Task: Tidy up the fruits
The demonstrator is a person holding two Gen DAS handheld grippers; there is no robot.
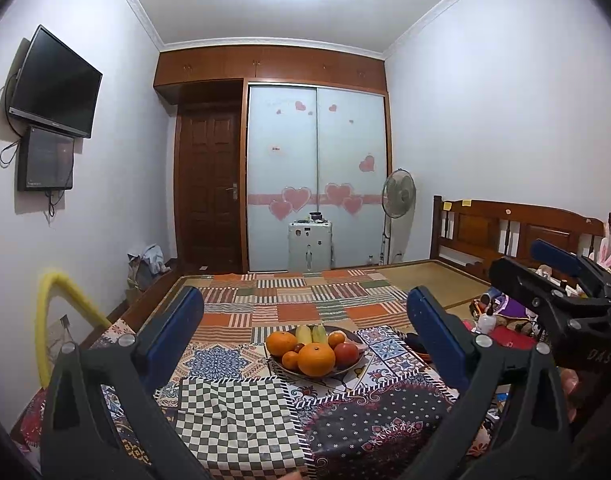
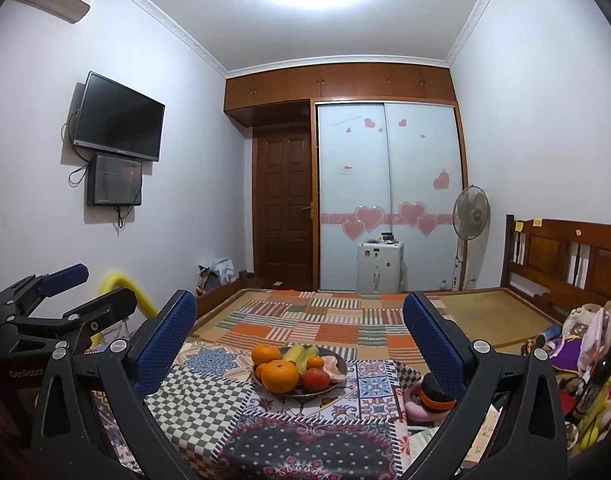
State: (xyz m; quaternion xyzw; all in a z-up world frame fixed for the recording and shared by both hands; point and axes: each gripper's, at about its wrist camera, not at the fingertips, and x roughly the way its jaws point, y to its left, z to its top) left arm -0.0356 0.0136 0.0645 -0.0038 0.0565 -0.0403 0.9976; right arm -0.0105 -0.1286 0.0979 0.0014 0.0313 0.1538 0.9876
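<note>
A dark bowl (image 1: 347, 368) (image 2: 339, 383) of fruit sits on a patchwork cloth on the bed. It holds large oranges (image 1: 316, 359) (image 2: 280, 376), small oranges, a red tomato-like fruit (image 1: 346, 352) (image 2: 315, 379) and yellow-green fruits (image 1: 311, 334) (image 2: 299, 354). My left gripper (image 1: 305, 332) is open and empty, held back from the bowl, which shows between its blue pads. My right gripper (image 2: 299, 344) is open and empty, likewise short of the bowl. Each gripper shows at the edge of the other's view.
The patchwork cloth (image 1: 241, 412) covers the near bed; a woven mat (image 1: 425, 276) lies beyond. A round black-and-orange object (image 2: 433, 394) lies right of the bowl. Toys and bottles (image 2: 585, 352) crowd the right side by the wooden headboard (image 2: 565, 252). A yellow tube (image 1: 61, 292) stands left.
</note>
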